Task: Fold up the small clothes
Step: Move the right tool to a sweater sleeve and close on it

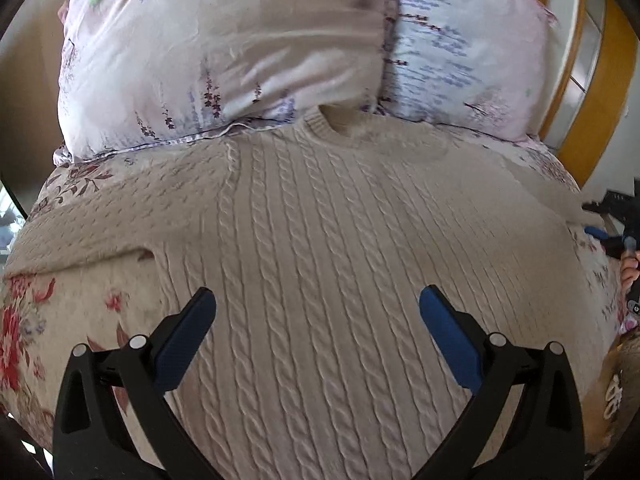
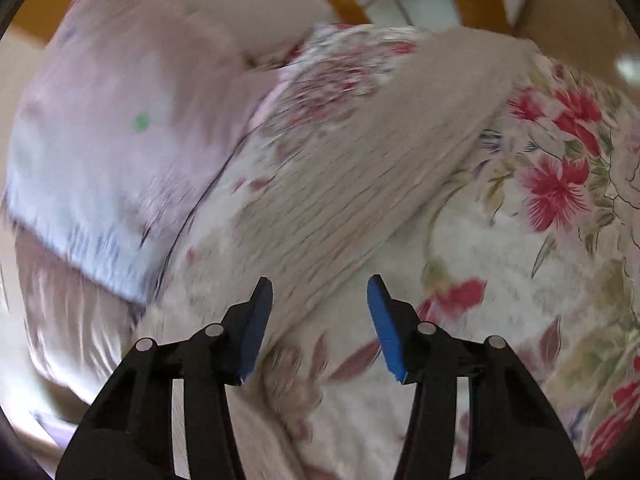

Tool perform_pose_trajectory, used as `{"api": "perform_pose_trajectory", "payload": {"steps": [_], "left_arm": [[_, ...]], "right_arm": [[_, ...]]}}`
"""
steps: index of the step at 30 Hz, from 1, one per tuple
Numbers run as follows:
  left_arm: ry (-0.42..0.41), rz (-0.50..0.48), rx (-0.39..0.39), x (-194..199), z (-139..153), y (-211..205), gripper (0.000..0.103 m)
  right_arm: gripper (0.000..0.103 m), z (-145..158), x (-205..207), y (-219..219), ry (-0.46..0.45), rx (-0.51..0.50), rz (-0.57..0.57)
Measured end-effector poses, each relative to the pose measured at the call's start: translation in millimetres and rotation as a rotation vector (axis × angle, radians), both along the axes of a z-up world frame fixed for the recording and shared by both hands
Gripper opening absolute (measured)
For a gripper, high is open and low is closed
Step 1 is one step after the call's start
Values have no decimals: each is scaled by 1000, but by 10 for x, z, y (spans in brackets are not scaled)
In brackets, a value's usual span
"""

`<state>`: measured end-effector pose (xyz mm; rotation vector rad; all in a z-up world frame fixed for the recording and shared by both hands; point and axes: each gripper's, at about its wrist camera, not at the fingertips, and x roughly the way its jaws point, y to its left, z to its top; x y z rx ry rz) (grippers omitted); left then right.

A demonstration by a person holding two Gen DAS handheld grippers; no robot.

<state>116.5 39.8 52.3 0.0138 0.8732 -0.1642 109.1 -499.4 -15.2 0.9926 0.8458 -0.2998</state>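
Bedding [image 1: 60, 332] with a red flower print covers the whole surface, soft and rumpled. Against its far end leans a plump, smooth pillow [image 1: 224, 52] in pale lilac with small sprigs. A beige cable-knit sweater [image 1: 320, 240] lies spread flat on the bedding, ribbed round collar touching the pillow, one sleeve [image 2: 360, 168] stretched out sideways. The left gripper [image 1: 318, 300] hangs over the sweater's body, blue pads wide apart, empty. The right gripper [image 2: 320, 292], half open, holds nothing above the blurred sleeve.
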Motion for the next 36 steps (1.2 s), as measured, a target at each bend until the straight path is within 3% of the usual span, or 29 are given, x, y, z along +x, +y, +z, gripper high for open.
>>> {"api": "perform_pose_trajectory", "payload": {"steps": [4, 13, 17, 19, 22, 26, 28, 32, 36], "left_arm": [[22, 48, 8, 218, -4, 97, 101], [16, 88, -27, 554, -64, 123, 101], [33, 71, -45, 659, -118, 96, 101], [43, 57, -49, 706, -143, 76, 101], [27, 53, -27, 750, -165, 38, 101], [17, 31, -51, 783, -163, 32, 101], [37, 9, -99, 815, -166, 58, 101], [47, 20, -157, 845, -157, 113, 101], [35, 36, -253, 846, -141, 193, 101]], "right_arm": [[41, -81, 3, -157, 8, 26, -69], [35, -66, -47, -467, 7, -42, -203], [24, -85, -20, -505, 20, -87, -211], [12, -87, 15, -496, 10, -92, -201], [11, 4, 39, -445, -35, -135, -182], [10, 355, 102, -264, -135, -244, -120], [10, 544, 148, -123, -184, -287, -75], [10, 927, 245, 416, -304, -363, 91], [10, 1056, 338, 1074, -376, -343, 301]]}}
